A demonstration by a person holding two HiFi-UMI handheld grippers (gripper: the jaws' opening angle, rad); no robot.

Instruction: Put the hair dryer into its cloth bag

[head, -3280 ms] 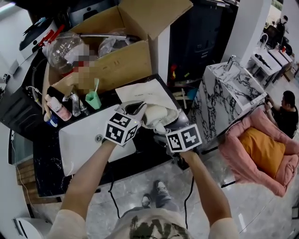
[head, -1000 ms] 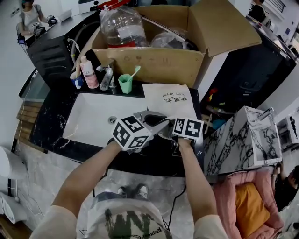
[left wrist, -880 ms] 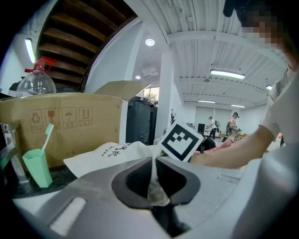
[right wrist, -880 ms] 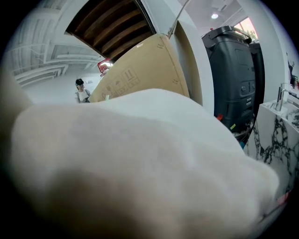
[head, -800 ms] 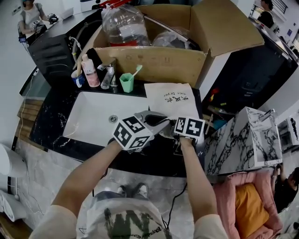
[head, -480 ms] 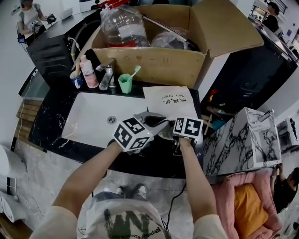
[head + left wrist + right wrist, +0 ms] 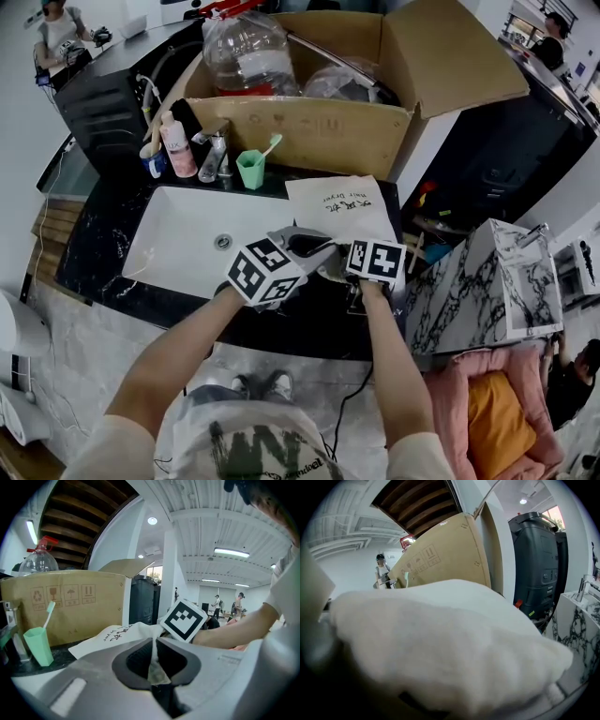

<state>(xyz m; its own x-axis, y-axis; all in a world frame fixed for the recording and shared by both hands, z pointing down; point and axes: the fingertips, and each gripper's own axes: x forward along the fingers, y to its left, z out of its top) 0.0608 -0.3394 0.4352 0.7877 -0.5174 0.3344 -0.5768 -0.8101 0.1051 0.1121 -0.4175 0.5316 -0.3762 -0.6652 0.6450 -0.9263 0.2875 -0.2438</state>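
On the counter [image 7: 103, 244] beside the sink [image 7: 178, 248], cloth bag [image 7: 342, 202] is lying w/ print up. L tool [image 7: 152, 663] is pinching a bag fold, jaws nearly closed. R tool [image 7: 345, 261] jaws are standing wide, just been opening, bag's bulging end btwn them; hair dryer hidden.

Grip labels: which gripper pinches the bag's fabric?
The left gripper: jaws shut on a cloth bag fold. The right gripper, wide around the bulging bag, has just been opening.
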